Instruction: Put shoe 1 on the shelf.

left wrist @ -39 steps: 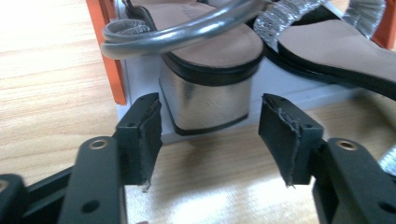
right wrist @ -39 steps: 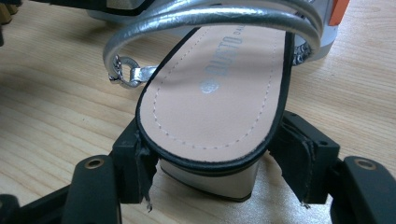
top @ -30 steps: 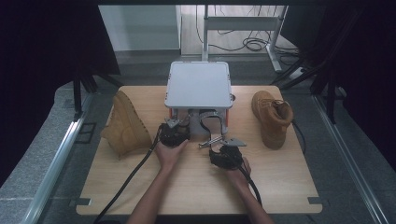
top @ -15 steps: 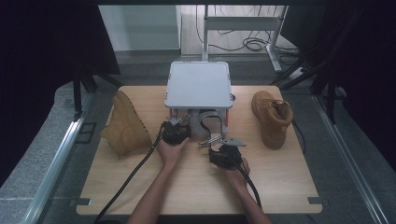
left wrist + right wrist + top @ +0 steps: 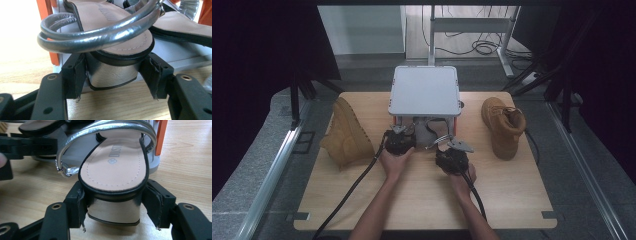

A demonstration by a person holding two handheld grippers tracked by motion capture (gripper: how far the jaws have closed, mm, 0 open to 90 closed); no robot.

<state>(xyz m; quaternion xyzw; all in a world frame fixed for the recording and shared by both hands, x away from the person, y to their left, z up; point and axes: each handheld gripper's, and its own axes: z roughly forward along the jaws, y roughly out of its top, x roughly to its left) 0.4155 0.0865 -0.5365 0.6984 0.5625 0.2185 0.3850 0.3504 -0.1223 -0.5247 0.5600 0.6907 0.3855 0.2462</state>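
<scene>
Two silver strappy sandals with block heels lie under a small grey rack (image 5: 424, 90). My left gripper (image 5: 116, 75) has its pads against both sides of one sandal's (image 5: 117, 27) heel, after its jaws closed in within the last second. My right gripper (image 5: 116, 202) holds the other sandal (image 5: 115, 165) at the heel the same way, and its jaws have just been closing. In the high view the left gripper (image 5: 404, 131) and the right gripper (image 5: 443, 146) both reach toward the rack's front. The second sandal (image 5: 185, 27) lies beside the first.
The rack stands on orange legs (image 5: 160, 137) at the back middle of the wooden table (image 5: 422, 200). A tan boot (image 5: 346, 135) lies on its side at the left. Another tan boot (image 5: 503, 125) stands upright at the right. Cables trail from both grippers toward the front edge.
Both hands have stayed almost in place at the rack's front. The right gripper has edged slightly toward the rack.
</scene>
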